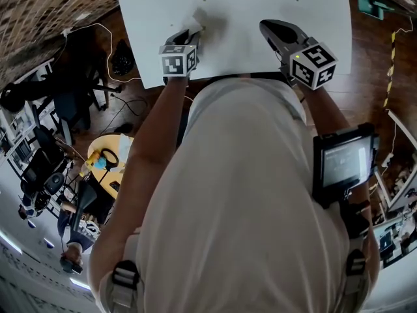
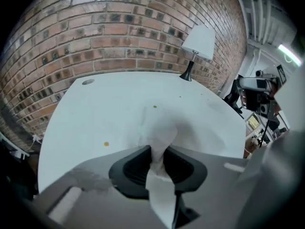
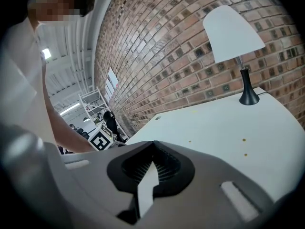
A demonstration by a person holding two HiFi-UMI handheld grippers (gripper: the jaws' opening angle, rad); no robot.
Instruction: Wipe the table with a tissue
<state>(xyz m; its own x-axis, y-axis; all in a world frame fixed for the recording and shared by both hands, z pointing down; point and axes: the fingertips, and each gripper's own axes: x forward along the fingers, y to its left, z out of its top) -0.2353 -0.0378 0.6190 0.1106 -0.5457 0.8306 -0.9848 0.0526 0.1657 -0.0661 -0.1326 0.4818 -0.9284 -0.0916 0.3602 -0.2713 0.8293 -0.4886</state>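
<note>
A crumpled white tissue (image 2: pixel 161 133) lies pressed on the white table (image 2: pixel 95 113) and is pinched between the jaws of my left gripper (image 2: pixel 155 150). In the head view this left gripper (image 1: pixel 194 35) points down near the table's front left corner, with the tissue (image 1: pixel 194 25) bunched at its tip. Small brown spots (image 2: pixel 106 144) dot the tabletop near the tissue. My right gripper (image 1: pixel 267 26) hovers over the table (image 1: pixel 241 12) further right, jaws together and nothing in them. In its own view the right gripper (image 3: pixel 153 144) points across the table (image 3: pixel 224 123).
A white-shaded lamp (image 3: pixel 234 32) on a black foot stands at the far table edge against the brick wall (image 2: pixel 119 27). The same lamp (image 2: pixel 198 42) shows in the left gripper view. Chairs, cables and a yellow stool (image 1: pixel 107 158) crowd the floor to the left.
</note>
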